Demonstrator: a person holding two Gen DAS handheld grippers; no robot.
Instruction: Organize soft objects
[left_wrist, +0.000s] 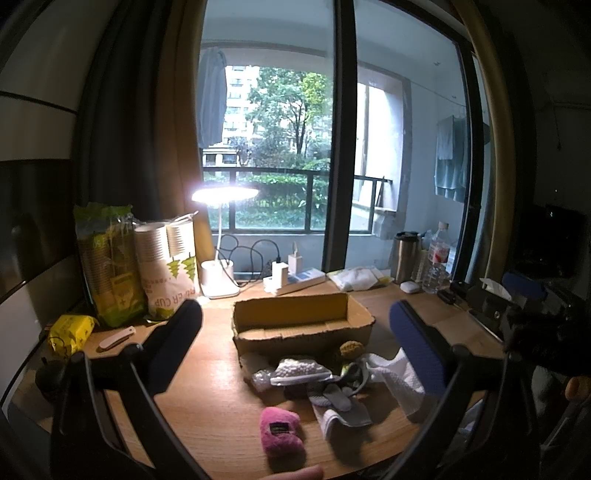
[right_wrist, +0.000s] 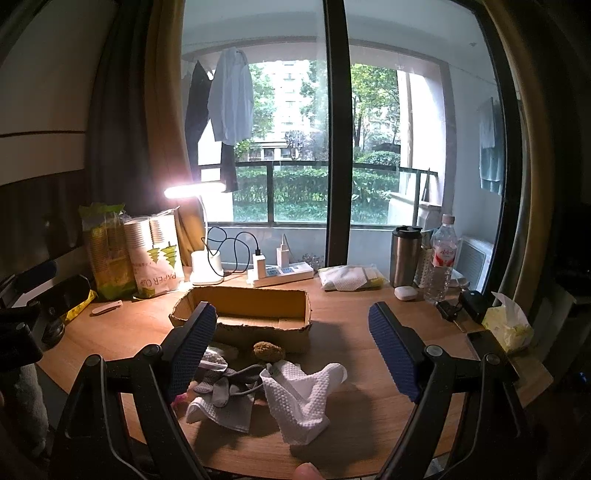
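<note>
Both grippers, left gripper (left_wrist: 295, 332) and right gripper (right_wrist: 291, 332), are hovering spread apart, holding nothing. Soft pile, white cloth (right_wrist: 303, 391) included, is lying before cardboard box (right_wrist: 243, 317); pinch cloth's raised fold.

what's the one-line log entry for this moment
left gripper: open, empty | right gripper: open, empty | brown cardboard box: empty | crumpled white textured cloth: on table | pink felt heart: on table

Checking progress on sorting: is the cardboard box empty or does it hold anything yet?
Empty: the box shows only bare floor inside; the soft things lie before it.
</note>
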